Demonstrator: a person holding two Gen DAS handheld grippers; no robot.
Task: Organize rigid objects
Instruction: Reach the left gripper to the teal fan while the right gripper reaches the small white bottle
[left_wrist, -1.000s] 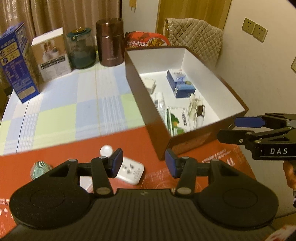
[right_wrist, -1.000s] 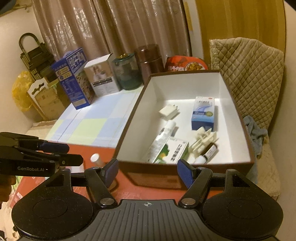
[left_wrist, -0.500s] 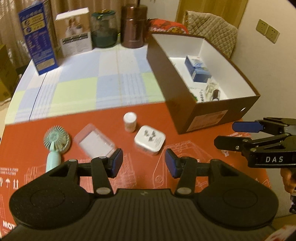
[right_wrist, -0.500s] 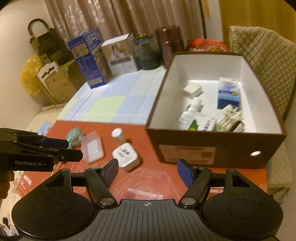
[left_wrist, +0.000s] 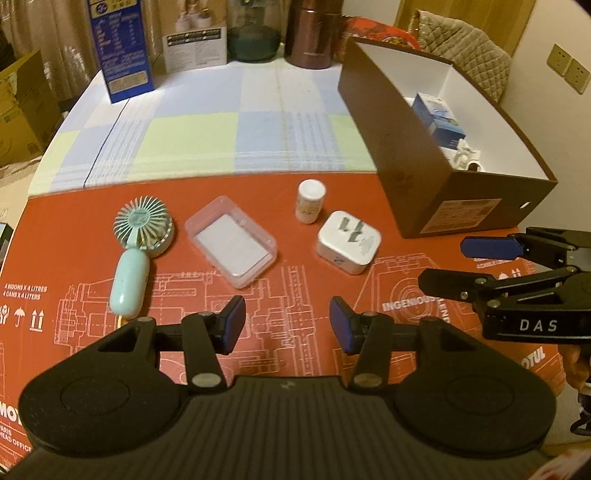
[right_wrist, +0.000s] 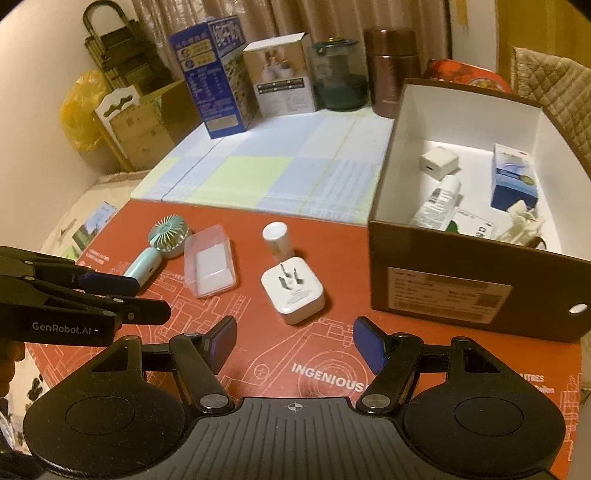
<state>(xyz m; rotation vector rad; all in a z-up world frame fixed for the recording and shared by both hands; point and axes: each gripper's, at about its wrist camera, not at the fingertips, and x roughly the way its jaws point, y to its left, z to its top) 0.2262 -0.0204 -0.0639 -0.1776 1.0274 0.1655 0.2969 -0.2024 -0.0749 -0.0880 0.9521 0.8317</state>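
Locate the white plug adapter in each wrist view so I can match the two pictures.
Left wrist view: white plug adapter lies right of centre on the red mat, prongs up, just ahead of the left tongs.
Right wrist view: adapter sits at centre, ahead of the right tongs.
Shared landmark: the small white bottle stands just behind it.

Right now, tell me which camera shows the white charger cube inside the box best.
The right wrist view: it looks into the brown box and shows the white charger cube whole on the floor. In the left wrist view the near wall hides it entirely.
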